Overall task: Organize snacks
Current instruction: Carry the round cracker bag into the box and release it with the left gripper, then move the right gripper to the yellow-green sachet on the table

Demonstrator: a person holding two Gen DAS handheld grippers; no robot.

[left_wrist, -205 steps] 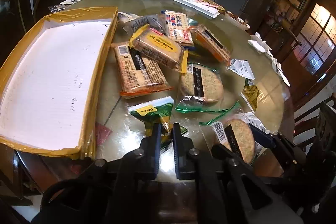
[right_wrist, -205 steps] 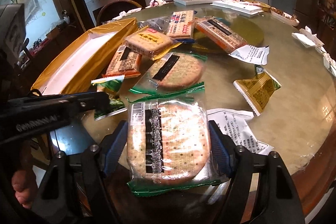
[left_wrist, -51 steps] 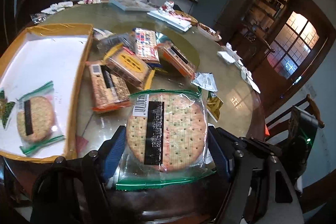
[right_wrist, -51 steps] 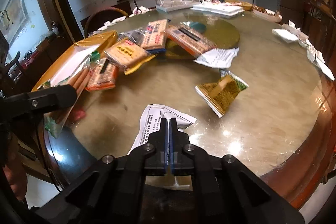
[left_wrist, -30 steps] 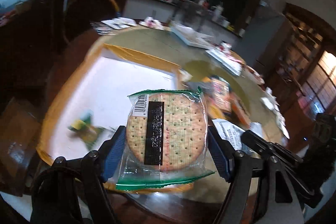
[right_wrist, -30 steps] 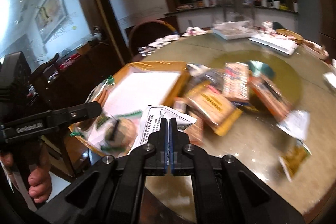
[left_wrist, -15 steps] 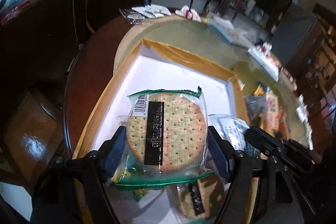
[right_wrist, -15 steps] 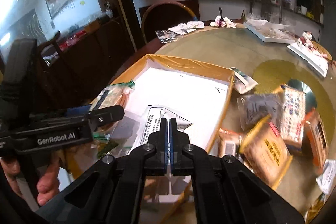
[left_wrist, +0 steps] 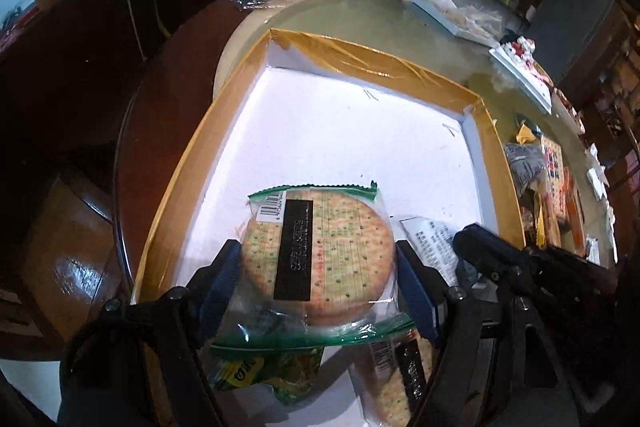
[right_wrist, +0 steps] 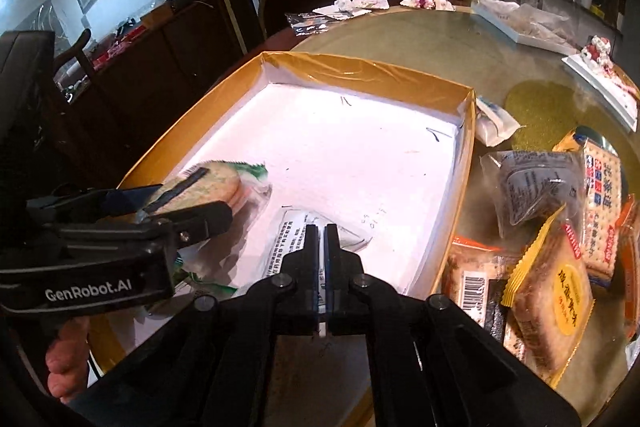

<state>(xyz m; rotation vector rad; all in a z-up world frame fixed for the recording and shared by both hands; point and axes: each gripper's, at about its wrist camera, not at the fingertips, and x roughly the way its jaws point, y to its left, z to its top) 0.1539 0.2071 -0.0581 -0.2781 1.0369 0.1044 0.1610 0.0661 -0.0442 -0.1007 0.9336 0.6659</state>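
Left wrist view: our left claw (left_wrist: 316, 291) is clamped on the round cracker pack (left_wrist: 318, 253) directly above the tray (left_wrist: 360, 131) floor, while our right claw (right_wrist: 321, 247), parting, pinches the white printed packet (right_wrist: 292, 247) beside it.

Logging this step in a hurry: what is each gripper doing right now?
Left gripper: closed on the round cracker pack.
Right gripper: jaws opening, the white packet between them.

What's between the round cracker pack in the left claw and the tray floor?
Partly blocked. Directly under the round cracker pack, near the tray's front edge, lie a green snack packet and another cracker pack. The white floor further in is bare, so a drop there looks clear.
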